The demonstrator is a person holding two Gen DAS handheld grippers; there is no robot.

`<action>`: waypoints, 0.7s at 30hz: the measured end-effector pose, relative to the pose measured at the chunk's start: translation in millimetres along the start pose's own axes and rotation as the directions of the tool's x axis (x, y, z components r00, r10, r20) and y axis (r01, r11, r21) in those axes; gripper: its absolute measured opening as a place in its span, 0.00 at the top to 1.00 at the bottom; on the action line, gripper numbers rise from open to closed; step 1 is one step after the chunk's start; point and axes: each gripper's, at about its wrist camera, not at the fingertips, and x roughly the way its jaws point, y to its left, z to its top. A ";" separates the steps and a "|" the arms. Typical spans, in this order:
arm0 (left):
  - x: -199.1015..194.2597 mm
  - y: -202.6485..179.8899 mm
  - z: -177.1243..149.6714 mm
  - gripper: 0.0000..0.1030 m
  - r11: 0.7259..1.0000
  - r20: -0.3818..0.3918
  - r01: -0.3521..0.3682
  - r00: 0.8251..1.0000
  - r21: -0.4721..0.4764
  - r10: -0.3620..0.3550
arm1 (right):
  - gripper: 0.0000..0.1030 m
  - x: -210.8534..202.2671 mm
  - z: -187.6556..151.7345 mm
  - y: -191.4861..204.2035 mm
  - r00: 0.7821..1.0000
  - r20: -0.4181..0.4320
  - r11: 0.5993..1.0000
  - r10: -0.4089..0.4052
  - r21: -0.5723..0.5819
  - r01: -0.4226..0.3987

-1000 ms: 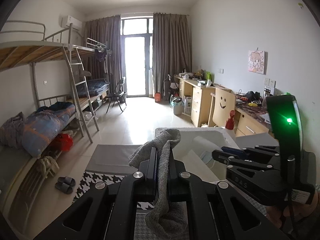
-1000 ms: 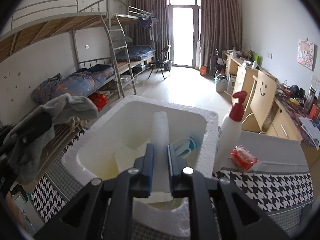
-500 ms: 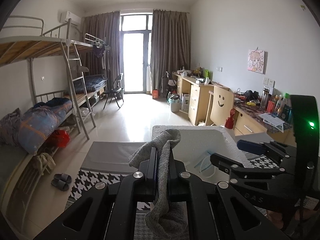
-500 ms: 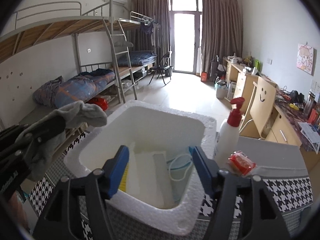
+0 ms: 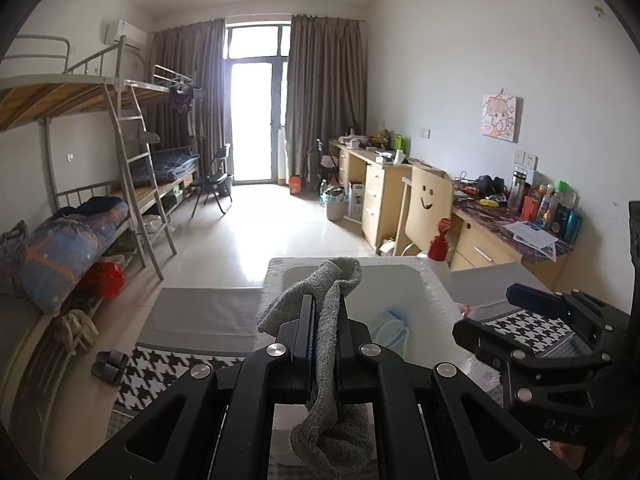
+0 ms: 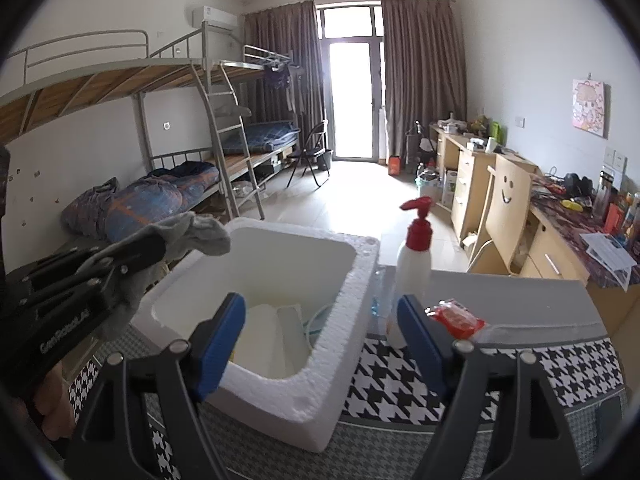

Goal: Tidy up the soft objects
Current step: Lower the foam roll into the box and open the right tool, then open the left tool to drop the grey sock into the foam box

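The left gripper (image 5: pixel 325 322) is pinching a grey sock (image 5: pixel 332 356) between its jaws, which are closing tight on the fabric; the sock is hanging limp below them and flopping over their tips, just at the near left rim of a white foam box (image 6: pixel 344 344). The right gripper (image 6: pixel 322 338) is hovering over the box's near right corner with nothing between its jaws, which have just been opening and are now standing wide, one blue pad inside the box and the other outside it. Within the box, white pieces and a light blue face mask (image 5: pixel 390 330) are lying on the bottom. The box is sitting on a bench covered by a houndstooth cloth (image 6: pixel 404 384). Just beside its right wall, a white pump bottle (image 6: pixel 412 268) with a red top is standing upright, and a small red packet (image 6: pixel 458 318) is lying near the bottle.
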 end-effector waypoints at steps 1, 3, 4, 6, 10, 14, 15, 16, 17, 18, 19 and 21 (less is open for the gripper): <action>0.9 -2.8 0.9 0.93 1.000 0.001 0.005 1.000 0.005 -0.005 | 0.21 -1.4 -1.3 -1.9 1.000 0.002 1.000 -0.001 0.003 0.001; 2.4 -8.3 2.5 0.93 1.000 0.002 0.012 1.000 0.014 -0.012 | 0.21 -3.2 -3.6 -4.3 1.000 0.003 1.000 -0.002 0.006 0.002; 3.5 -10.1 3.1 0.93 1.000 0.001 0.017 1.000 0.015 -0.017 | 0.21 -4.4 -4.9 -5.8 1.000 0.002 1.000 -0.002 0.007 0.002; 5.5 -14.6 3.8 0.93 0.999 -0.002 0.031 1.000 0.017 -0.031 | 0.21 -6.7 -7.8 -8.3 1.000 0.006 1.000 -0.004 0.008 0.004; 13.5 -23.8 5.1 0.93 0.999 -0.011 0.041 0.999 0.029 -0.041 | 0.21 -12.7 -12.2 -15.5 1.000 0.013 1.000 -0.017 0.011 0.017; 21.5 -28.5 5.7 0.92 0.998 -0.024 0.052 0.998 0.027 -0.051 | 0.21 -17.1 -18.7 -24.4 1.000 0.016 0.999 -0.020 0.030 0.020; 23.0 -29.5 5.8 0.92 0.998 -0.027 0.053 0.998 0.028 -0.053 | 0.21 -17.6 -20.0 -26.6 1.000 0.016 0.999 -0.022 0.035 0.022; 24.5 -30.5 6.1 0.89 0.998 -0.030 0.057 0.998 0.032 -0.056 | 0.21 -17.9 -21.1 -28.5 1.000 0.015 0.999 -0.023 0.039 0.023; 25.9 -30.8 6.3 0.78 0.997 -0.034 0.062 0.998 0.038 -0.061 | 0.21 -18.5 -21.6 -29.8 1.000 0.014 0.999 -0.024 0.041 0.023; 26.8 -31.2 6.0 0.69 0.997 -0.039 0.065 0.997 0.040 -0.063 | 0.21 -18.6 -22.7 -31.5 1.000 0.012 0.999 -0.027 0.044 0.026; 27.1 -31.0 5.3 0.43 0.997 -0.041 0.063 0.997 0.035 -0.061 | 0.21 -19.5 -23.7 -32.6 1.000 0.013 0.999 -0.028 0.046 0.027; 24.5 -30.4 2.9 0.14 0.999 -0.022 0.042 0.999 0.023 -0.042 | 0.21 -20.9 -25.5 -35.7 0.999 0.015 0.998 -0.029 0.055 0.028</action>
